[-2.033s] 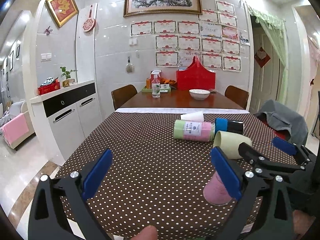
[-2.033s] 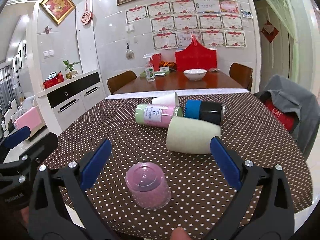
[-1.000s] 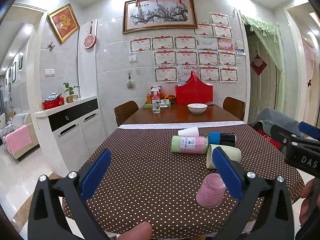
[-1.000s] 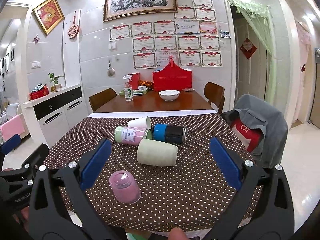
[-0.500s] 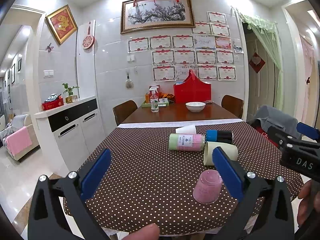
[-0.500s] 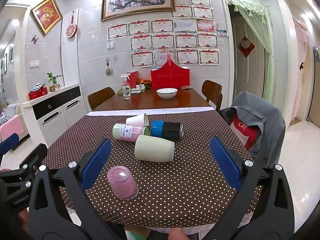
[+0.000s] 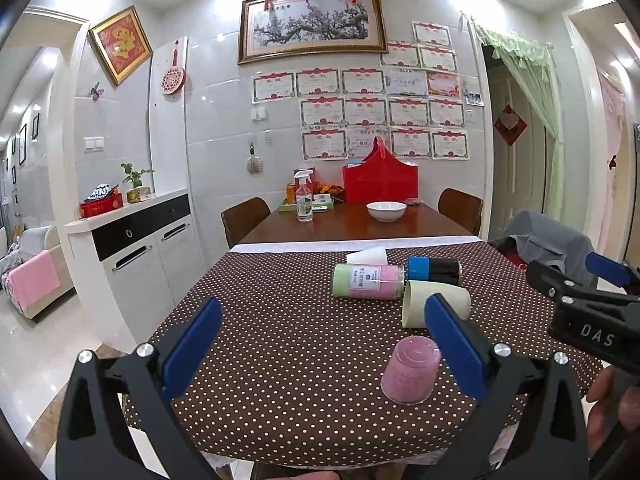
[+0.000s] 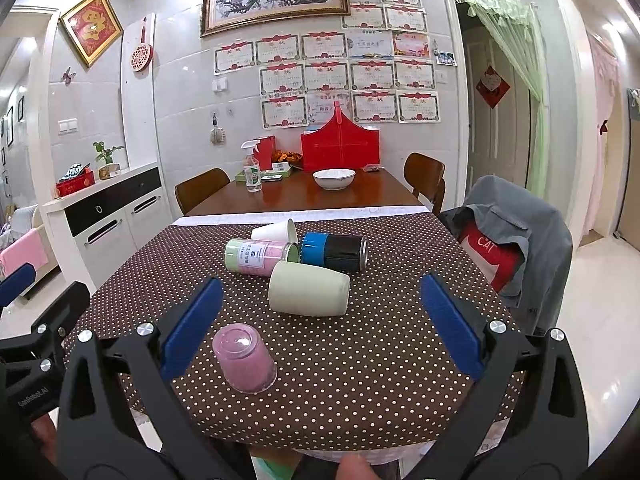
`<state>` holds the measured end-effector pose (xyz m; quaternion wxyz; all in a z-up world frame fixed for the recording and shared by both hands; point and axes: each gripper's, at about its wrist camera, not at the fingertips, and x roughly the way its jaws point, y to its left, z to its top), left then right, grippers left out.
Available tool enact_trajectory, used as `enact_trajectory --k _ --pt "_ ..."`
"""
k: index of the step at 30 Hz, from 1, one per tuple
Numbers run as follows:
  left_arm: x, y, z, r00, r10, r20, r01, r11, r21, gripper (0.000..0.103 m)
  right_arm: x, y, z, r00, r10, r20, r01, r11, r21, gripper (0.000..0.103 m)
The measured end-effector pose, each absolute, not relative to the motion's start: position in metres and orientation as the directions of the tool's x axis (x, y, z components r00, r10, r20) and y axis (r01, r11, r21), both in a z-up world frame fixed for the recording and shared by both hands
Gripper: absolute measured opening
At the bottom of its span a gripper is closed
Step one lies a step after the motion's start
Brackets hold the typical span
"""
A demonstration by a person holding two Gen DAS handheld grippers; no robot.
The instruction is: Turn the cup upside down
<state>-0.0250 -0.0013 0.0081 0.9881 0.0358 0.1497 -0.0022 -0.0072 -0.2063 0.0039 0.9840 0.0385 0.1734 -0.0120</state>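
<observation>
A pink translucent cup (image 7: 410, 370) stands upside down, base up, near the front edge of the dotted brown tablecloth (image 7: 280, 320); it also shows in the right wrist view (image 8: 245, 358). My left gripper (image 7: 322, 340) is open and empty, held back from the table, with the cup near its right finger. My right gripper (image 8: 320, 320) is open and empty, also held back, with the cup near its left finger. Neither gripper touches the cup.
A cream cup (image 8: 308, 288), a green-pink bottle (image 8: 258, 258), a blue-black can (image 8: 334, 252) and a white paper cup (image 8: 276, 232) lie on their sides mid-table. A chair with a grey jacket (image 8: 516, 236) stands at the right. A white bowl (image 8: 334, 178) sits on the far wooden table.
Both grippers have drawn back and up from the table, so the cups look smaller and farther. The pink cup stays upside down in the same place.
</observation>
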Motion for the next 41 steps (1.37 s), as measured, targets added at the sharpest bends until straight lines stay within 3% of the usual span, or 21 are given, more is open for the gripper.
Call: enact_trajectory --k 30,41 --pt "-0.0279 -0.0050 0.0118 0.960 0.010 -0.280 0.010 0.997 0.073 0.099 -0.0075 -0.2050 0.0024 0.938 -0.005 -0.346 0.035 0.996 0.080 0.097" --pt "-0.0218 -0.0023 0.0107 0.947 0.003 -0.320 0.014 0.999 0.051 0.099 -0.0077 -0.2046 0.0023 0.937 -0.002 -0.349 0.033 0.996 0.083 0.097"
